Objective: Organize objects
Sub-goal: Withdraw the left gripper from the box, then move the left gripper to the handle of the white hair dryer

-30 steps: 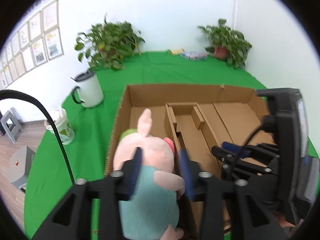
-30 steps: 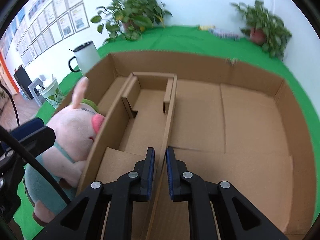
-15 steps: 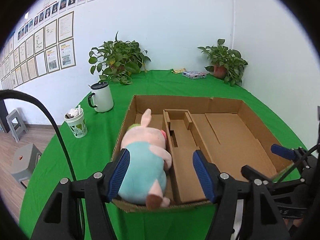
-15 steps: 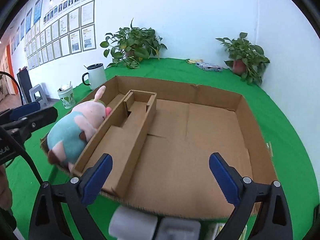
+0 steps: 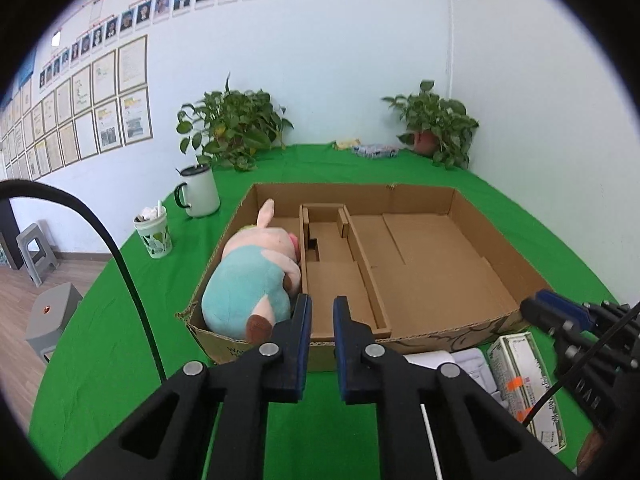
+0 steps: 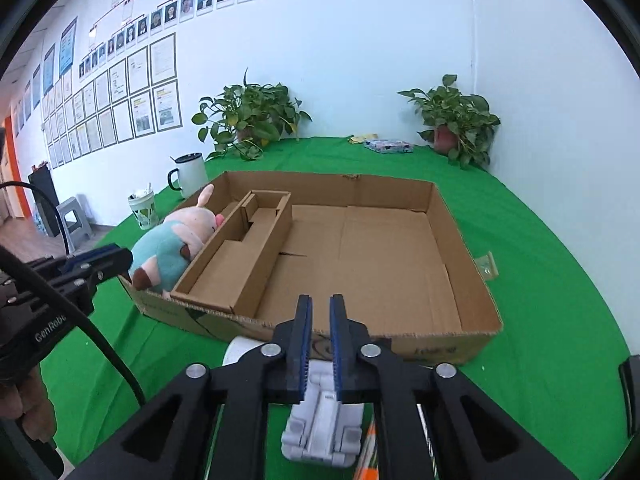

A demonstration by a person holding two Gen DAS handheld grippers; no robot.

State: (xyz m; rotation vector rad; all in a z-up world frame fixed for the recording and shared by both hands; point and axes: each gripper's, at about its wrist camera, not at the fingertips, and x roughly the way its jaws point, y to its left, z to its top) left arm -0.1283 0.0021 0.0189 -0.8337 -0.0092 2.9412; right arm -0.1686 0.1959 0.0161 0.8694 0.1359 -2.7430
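Observation:
A pink plush pig in a teal shirt [image 5: 256,276] lies in the left compartment of the open cardboard box [image 5: 496,236]; it also shows in the right wrist view [image 6: 172,240], inside the box [image 6: 460,240]. My left gripper [image 5: 319,312] is nearly shut and empty, held in front of the box's near wall. My right gripper [image 6: 319,316] is nearly shut and empty, above a white plastic object [image 6: 324,428] that lies on the green cloth before the box. A green and white carton [image 5: 524,376] lies beside it.
A white mug [image 5: 199,192] and a paper cup [image 5: 154,232] stand left of the box. Two potted plants [image 5: 232,132] [image 5: 436,128] stand at the back wall. Small packets [image 5: 372,148] lie at the back. A small packet [image 6: 488,266] lies right of the box.
My left gripper let go of the plush pig in the box, drew back and closed. My right gripper also drew back, opened wide, then closed to a narrow gap.

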